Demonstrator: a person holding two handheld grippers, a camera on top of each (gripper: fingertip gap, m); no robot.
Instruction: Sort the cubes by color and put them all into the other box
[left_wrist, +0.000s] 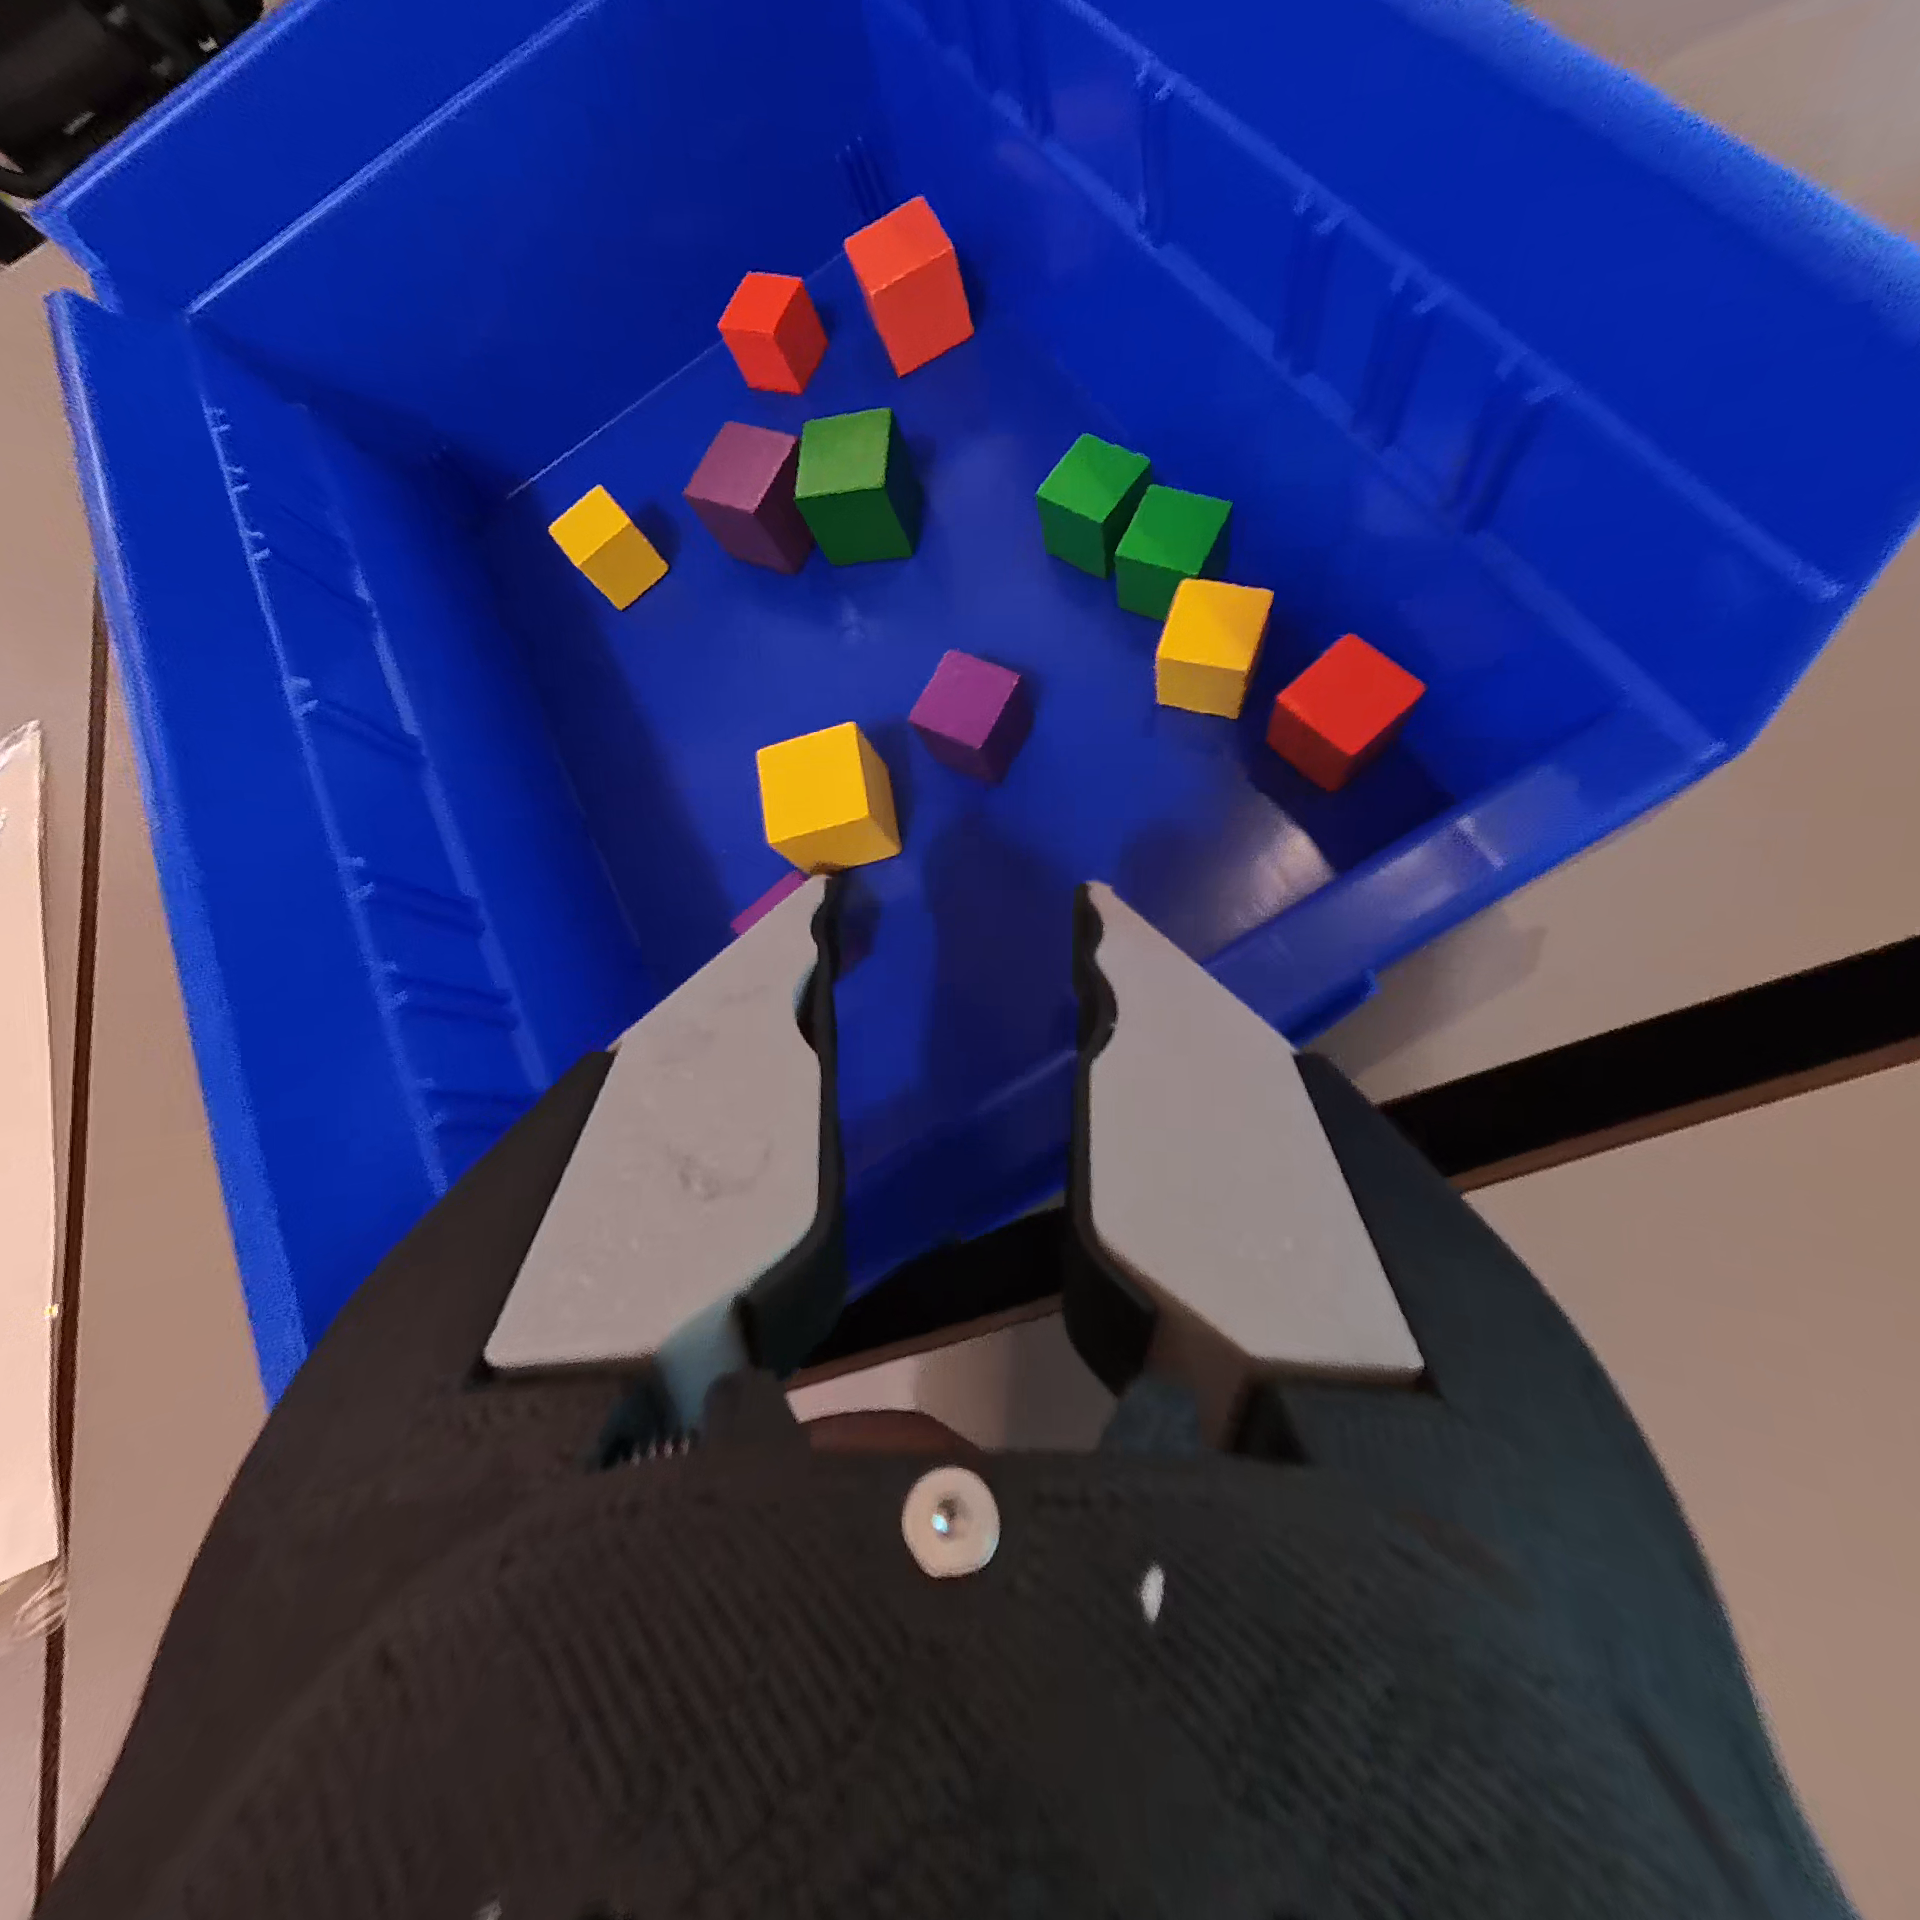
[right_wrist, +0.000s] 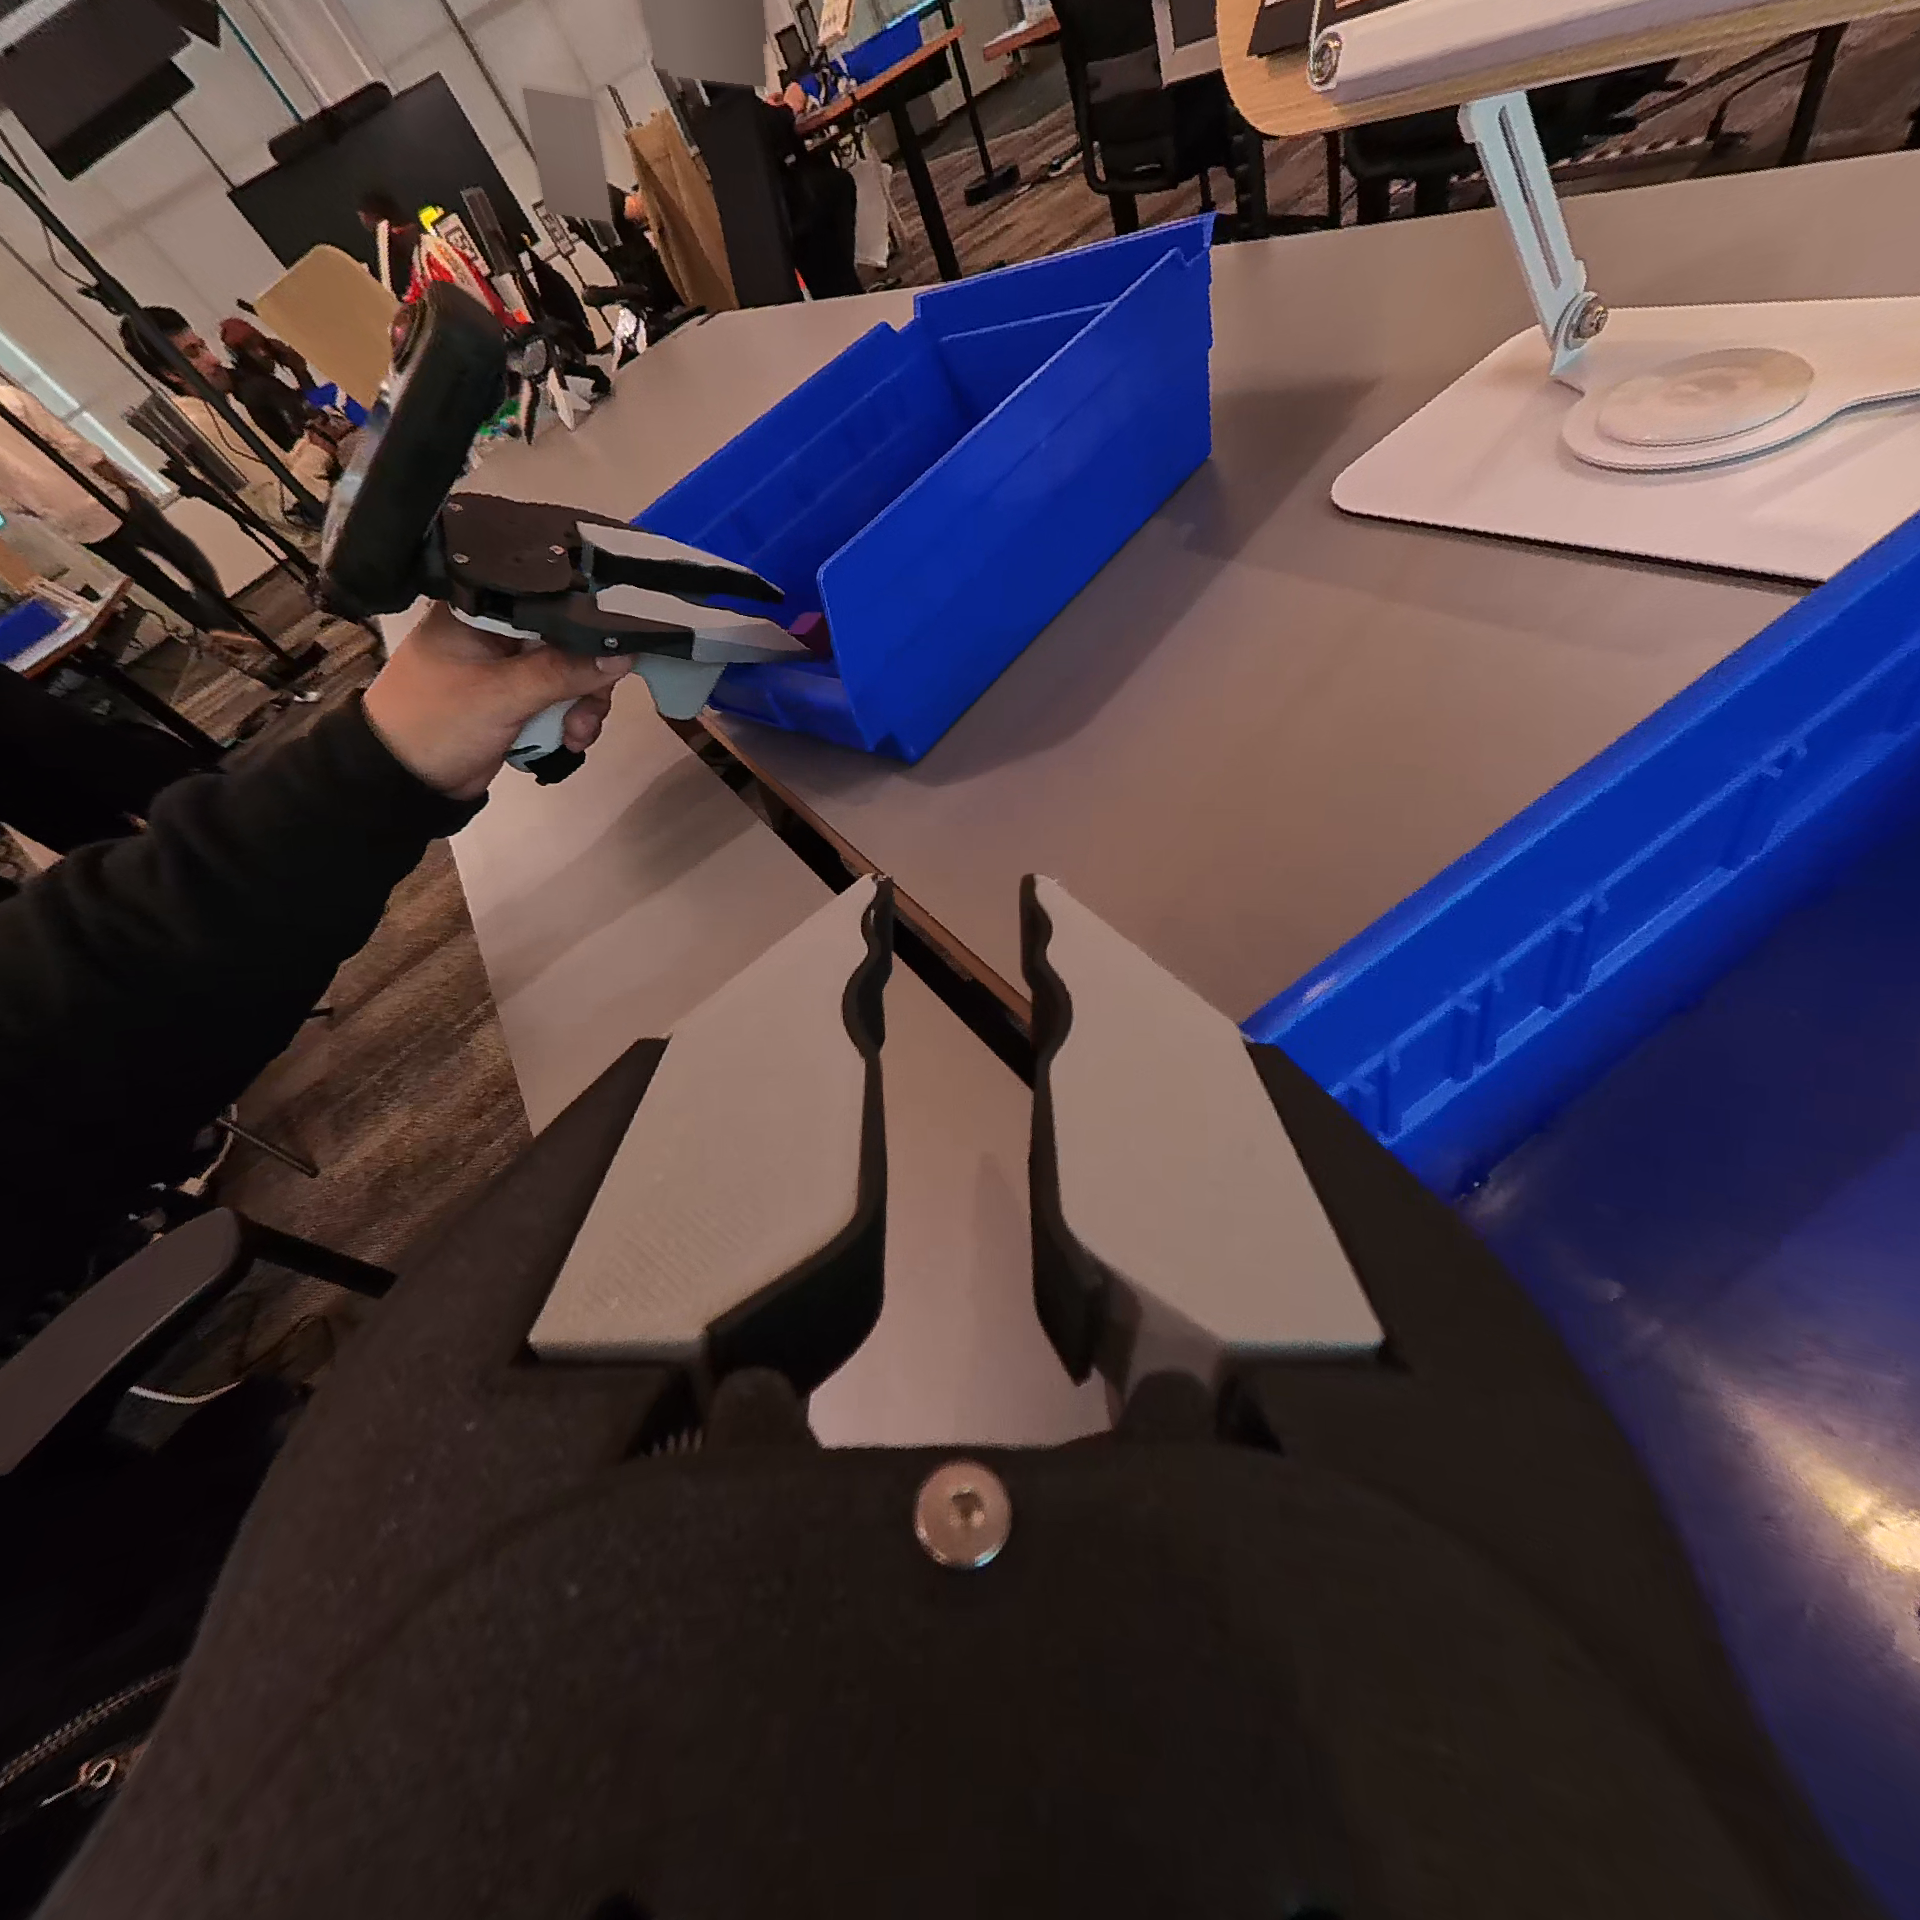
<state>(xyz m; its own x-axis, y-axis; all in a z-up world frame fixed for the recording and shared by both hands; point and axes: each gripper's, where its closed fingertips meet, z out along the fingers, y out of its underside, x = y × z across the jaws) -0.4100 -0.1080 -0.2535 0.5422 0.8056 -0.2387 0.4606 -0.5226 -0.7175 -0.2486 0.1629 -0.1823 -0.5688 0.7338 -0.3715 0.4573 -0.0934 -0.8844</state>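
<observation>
Left wrist view: my left gripper (left_wrist: 951, 888) hangs over the near end of the blue bin (left_wrist: 343, 665), jaws spread wide, nothing between them. The cubes lie scattered on the bin floor: a yellow cube (left_wrist: 826, 795) just beyond my left fingertip, a purple cube (left_wrist: 968, 712) right of it, greens, reds and more yellows farther in. A third purple cube (left_wrist: 774, 899) sits mostly hidden under that fingertip. To pick cleanly I should centre on one cube, descend square to its faces, and avoid nudging neighbours. Right wrist view: my right gripper (right_wrist: 954, 896) is moderately open and empty, beside the other box (right_wrist: 1558, 966), whose floor is largely cut off.
</observation>
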